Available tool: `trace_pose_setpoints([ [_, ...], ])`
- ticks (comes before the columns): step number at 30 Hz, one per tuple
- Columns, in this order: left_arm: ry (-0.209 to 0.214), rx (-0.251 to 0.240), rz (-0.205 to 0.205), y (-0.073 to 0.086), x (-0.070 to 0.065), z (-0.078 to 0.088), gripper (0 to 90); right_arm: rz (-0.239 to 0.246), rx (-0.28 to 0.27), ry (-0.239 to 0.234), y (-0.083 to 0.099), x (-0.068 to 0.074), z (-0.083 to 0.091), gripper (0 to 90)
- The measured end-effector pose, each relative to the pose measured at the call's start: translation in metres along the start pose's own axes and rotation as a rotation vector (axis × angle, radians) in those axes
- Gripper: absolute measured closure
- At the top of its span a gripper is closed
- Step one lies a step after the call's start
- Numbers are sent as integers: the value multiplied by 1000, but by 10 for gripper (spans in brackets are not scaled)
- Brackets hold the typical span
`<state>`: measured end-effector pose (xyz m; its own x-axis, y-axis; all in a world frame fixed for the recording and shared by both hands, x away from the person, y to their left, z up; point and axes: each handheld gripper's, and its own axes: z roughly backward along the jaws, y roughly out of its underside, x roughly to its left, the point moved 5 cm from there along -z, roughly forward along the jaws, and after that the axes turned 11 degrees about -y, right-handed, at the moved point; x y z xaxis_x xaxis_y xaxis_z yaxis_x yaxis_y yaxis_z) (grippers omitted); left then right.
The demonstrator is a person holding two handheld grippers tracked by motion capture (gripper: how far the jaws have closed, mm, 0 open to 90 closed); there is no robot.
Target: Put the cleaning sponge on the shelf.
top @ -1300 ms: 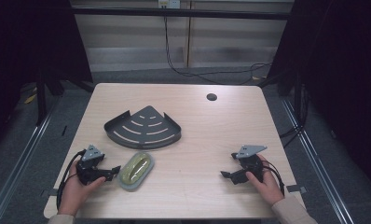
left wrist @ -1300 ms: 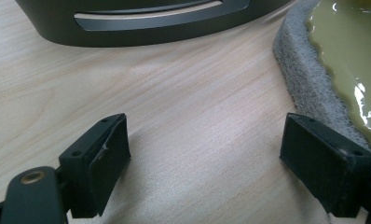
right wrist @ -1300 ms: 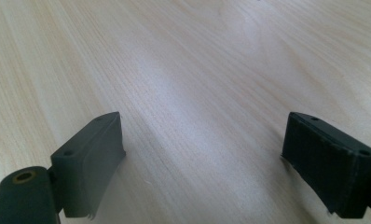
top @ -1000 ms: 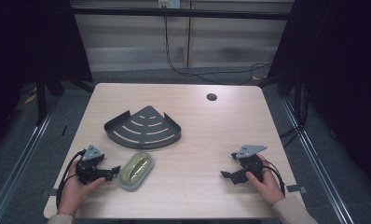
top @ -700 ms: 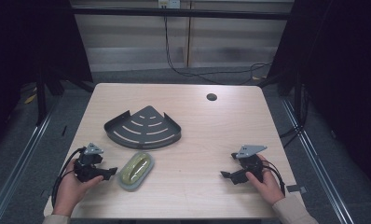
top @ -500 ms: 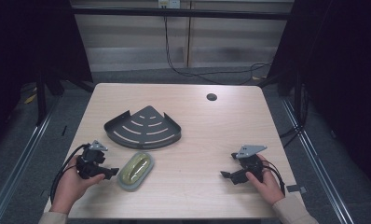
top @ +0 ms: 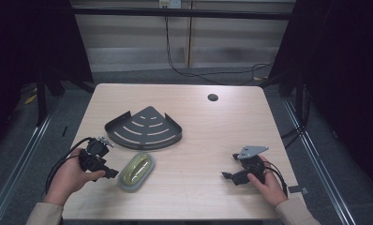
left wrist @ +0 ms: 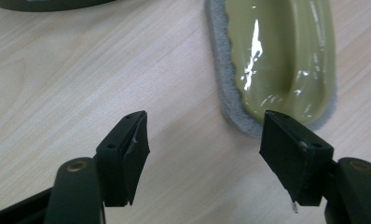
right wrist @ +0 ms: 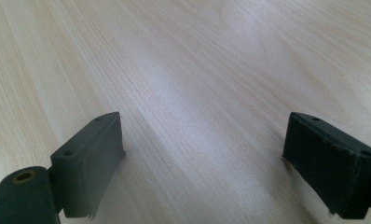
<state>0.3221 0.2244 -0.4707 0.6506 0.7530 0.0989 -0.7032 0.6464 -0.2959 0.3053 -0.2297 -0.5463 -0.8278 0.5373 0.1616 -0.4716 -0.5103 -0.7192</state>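
Scrubber (top: 136, 170) — an olive-green handle on a grey pad — lies flat on the tabletop (top: 212, 136) near its front left, just in front of the dark corner rack (top: 144, 128). The left hand (top: 72, 176) holds the left gripper (top: 110, 172) tilted down toward it, raised off the wood. In the left gripper view its jaws stand parted with nothing between them; they have just been closing, and the scrubber's near end sits just beyond the right-hand jaw. Compared with the earliest frame, this gripper has lifted and drawn back slightly. The right gripper (top: 227, 176), held low in the right hand (top: 269, 185), has its jaws spread wide over bare wood, unmoved.
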Motion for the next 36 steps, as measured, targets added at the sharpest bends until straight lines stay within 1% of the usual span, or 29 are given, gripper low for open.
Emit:
trace_pose_setpoints([
  [2,10,26,-14,-3,-3,2,336,1,-1,0,0,0,0,116],
  [3,14,33,-9,-5,-4,2,339,1,-1,0,0,0,0,115],
  [5,22,51,-24,-9,-6,4,345,1,-1,1,0,0,0,115],
  [6,24,56,-14,-11,-8,5,349,0,-1,1,0,0,0,115],
  [7,27,63,-25,-13,-8,6,354,0,-1,1,0,0,0,116],
  [9,37,74,-22,-20,-12,8,367,0,-1,1,0,0,0,115],
  [10,37,74,-22,-20,-12,8,369,0,-1,1,0,0,0,115],
  [11,42,83,-24,-24,-15,8,371,0,-1,1,0,0,0,115],
  [12,42,83,-24,-24,-15,8,373,0,-1,1,0,0,0,115],
  [13,40,86,-33,-27,-16,8,373,0,-1,1,0,0,0,115],
  [15,51,98,-34,-34,-21,6,383,0,-2,1,0,0,0,115],
  [16,51,98,-34,-34,-21,6,387,0,-2,1,0,0,0,115],
  [17,53,104,-32,-39,-25,5,391,0,-2,1,0,0,0,116],
  [20,59,112,-29,-43,-28,4,408,0,-1,1,0,0,0,115],
  [21,62,114,-36,-45,-29,3,417,0,-2,1,0,0,0,115],
  [25,64,131,-26,-50,-33,-1,443,0,-1,1,0,0,0,115],
  [30,62,161,0,-52,-36,-6,485,0,-1,1,0,0,0,115],
  [31,63,161,6,-53,-37,-7,497,0,-1,1,0,0,0,115],
  [36,68,172,9,-55,-39,-10,566,0,-1,1,0,0,0,115],
])
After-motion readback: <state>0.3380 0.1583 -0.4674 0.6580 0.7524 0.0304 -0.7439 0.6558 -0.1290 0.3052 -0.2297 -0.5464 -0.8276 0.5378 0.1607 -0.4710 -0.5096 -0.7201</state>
